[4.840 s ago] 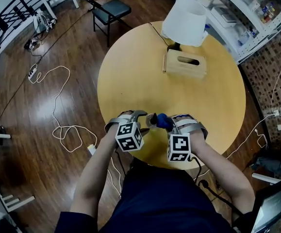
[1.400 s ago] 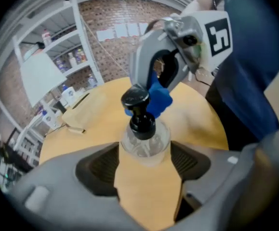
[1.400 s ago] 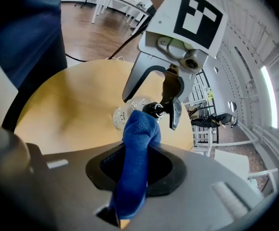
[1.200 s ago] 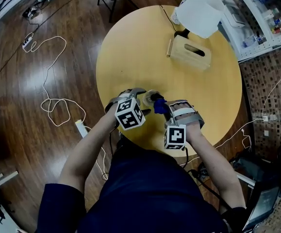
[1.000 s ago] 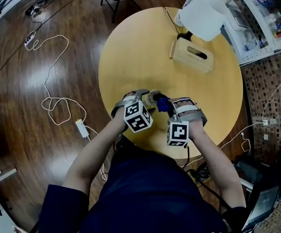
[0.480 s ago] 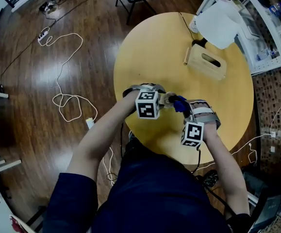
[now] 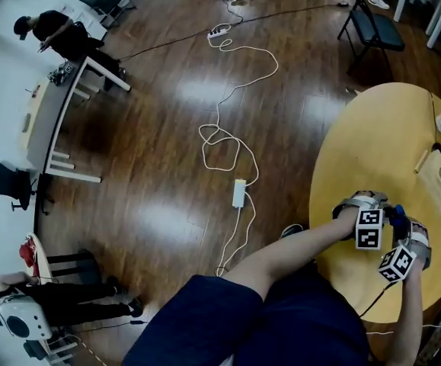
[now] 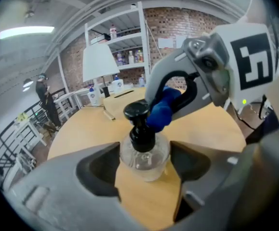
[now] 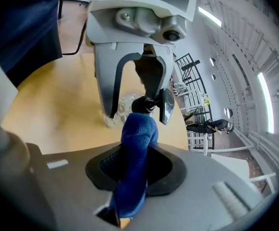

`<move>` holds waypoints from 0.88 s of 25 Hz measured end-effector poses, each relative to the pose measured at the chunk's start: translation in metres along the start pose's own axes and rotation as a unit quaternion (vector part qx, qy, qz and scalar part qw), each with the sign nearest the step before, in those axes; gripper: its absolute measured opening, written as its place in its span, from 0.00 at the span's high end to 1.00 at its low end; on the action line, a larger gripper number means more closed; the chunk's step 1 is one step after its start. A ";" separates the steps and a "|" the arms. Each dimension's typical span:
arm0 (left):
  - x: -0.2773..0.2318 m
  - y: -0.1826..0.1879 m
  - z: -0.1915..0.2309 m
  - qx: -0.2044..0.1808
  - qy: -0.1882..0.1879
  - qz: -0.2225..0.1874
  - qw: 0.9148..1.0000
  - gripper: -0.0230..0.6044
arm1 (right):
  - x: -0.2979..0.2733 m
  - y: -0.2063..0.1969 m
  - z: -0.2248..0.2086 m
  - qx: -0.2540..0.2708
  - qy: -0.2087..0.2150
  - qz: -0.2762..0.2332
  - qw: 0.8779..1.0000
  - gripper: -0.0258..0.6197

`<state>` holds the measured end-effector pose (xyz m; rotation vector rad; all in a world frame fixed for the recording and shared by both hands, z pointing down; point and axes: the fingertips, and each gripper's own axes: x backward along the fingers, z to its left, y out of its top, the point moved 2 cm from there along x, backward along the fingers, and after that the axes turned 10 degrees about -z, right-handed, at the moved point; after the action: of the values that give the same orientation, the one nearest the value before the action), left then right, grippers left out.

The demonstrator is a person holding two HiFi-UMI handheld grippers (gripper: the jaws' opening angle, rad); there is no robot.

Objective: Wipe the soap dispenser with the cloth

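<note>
The soap dispenser [image 8: 144,150], a round clear-glass bottle with a black pump, stands upright on the wooden table [image 8: 211,124]. The blue plush cloth [image 9: 137,134], pinched in the right gripper [image 9: 135,171], meets the pump head.

Bottle [image 8: 146,161] between the jaws of the left gripper [image 8: 145,150]
The jaws have just opened, one on each side. A blue cloth [image 8: 162,110] touches the black pump [image 8: 139,118].
</note>
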<state>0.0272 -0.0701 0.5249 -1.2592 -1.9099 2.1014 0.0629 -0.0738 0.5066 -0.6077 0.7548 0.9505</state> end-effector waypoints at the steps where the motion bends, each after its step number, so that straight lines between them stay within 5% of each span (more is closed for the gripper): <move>1: -0.010 0.001 0.000 -0.015 -0.013 0.000 1.000 0.44 | -0.002 -0.007 0.004 0.003 0.001 -0.010 1.000 0.82; 4: -0.027 -0.002 -0.017 -0.086 -0.094 0.005 0.992 0.44 | 0.000 -0.020 0.028 0.003 0.007 -0.038 0.999 0.82; 8: 0.017 -0.036 -0.035 -0.156 -0.198 0.028 0.967 0.44 | 0.006 0.032 0.061 -0.007 0.039 -0.102 0.994 0.82; 11: 0.037 -0.044 -0.029 -0.196 -0.225 0.054 0.953 0.44 | 0.002 0.048 0.057 -0.002 0.048 -0.121 0.992 0.82; 16: 0.014 -0.033 -0.046 -0.227 -0.239 0.067 0.942 0.44 | 0.001 0.011 0.054 -0.046 0.017 -0.081 0.996 0.82; 19: 0.011 -0.033 -0.050 -0.224 -0.233 0.074 0.943 0.44 | -0.005 -0.007 0.041 -0.139 -0.018 -0.068 0.988 0.82; 20: 0.012 -0.033 -0.049 -0.200 -0.227 0.075 0.950 0.44 | -0.005 -0.012 0.037 -0.186 -0.030 -0.066 0.980 0.82; 22: 0.020 -0.027 -0.043 -0.083 -0.199 0.065 0.974 0.44 | -0.001 -0.024 0.035 -0.294 -0.050 -0.067 0.952 0.82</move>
<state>0.0254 -0.0176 0.5411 -1.0782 -2.2562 2.4615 0.0941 -0.0595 0.5316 -1.1074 0.3238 1.0734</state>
